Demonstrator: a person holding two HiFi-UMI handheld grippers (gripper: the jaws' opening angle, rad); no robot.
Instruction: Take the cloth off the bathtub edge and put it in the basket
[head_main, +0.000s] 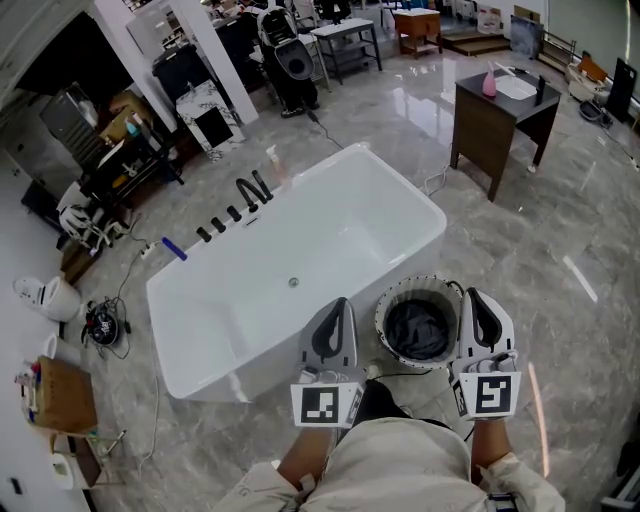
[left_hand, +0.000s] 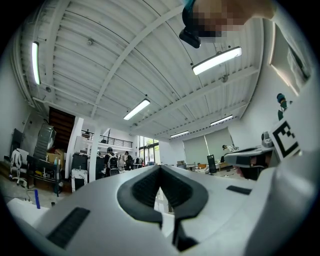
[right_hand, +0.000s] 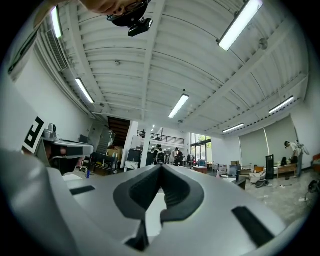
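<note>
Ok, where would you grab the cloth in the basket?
Probably pinch a raised fold near the middle of the cloth, coming straight down through the open top: the basket walls ring it, and it lies crumpled, so folds stick up.

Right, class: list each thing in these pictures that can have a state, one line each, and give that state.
Left gripper: shut, nothing between the jaws.
Right gripper: shut, nothing between the jaws.
Cloth: crumpled, lying inside the basket.
Basket: upright on the floor beside the tub, holding the cloth.
Tub: dry and empty, no cloth on its edge.
</note>
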